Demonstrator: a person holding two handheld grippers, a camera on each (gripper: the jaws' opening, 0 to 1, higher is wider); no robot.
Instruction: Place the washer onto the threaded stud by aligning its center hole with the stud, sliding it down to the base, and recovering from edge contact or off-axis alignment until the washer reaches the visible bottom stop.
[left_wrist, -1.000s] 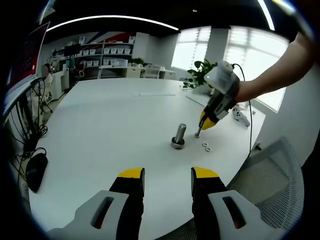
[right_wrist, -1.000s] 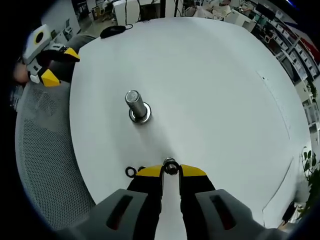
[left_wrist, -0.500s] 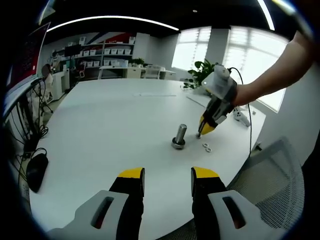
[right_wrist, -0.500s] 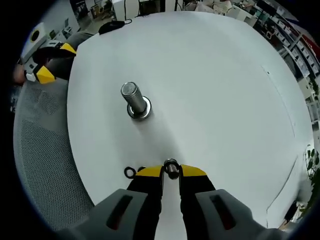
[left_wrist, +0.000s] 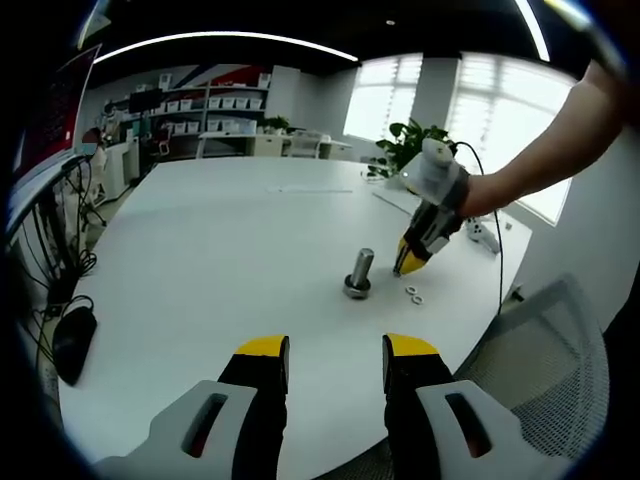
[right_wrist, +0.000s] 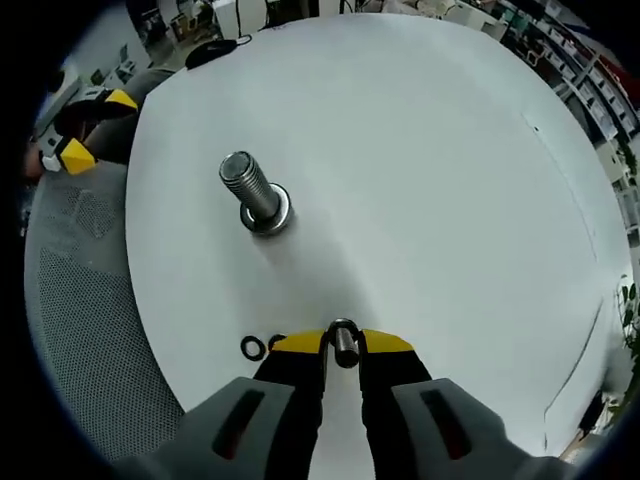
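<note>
In the left gripper view, the left hand-held gripper is hovering low over the near edge of the white worktop, its jaws standing apart with nothing between them. Beyond it the threaded stud is standing upright on its base, and the right hand-held gripper is hanging just beside the stud, tip pointing down. Two spare washers are lying flat on the worktop just beside the stud.

In the right gripper view, the right hand-held gripper is pinching the washer between its jaw tips, edge-on, so the hole is not facing the stud. The threaded stud is sitting ahead and to the left, well apart from the washer, and a spare washer is lying just beside the left jaw.

To do this step well, I judge the carrier should be bringing the washer directly above the stud's top, rolling it flat so the hole is looking down the thread axis, then lowering gently. If the rim is catching the top, lifting slightly and re-centring is better than pressing.
</note>
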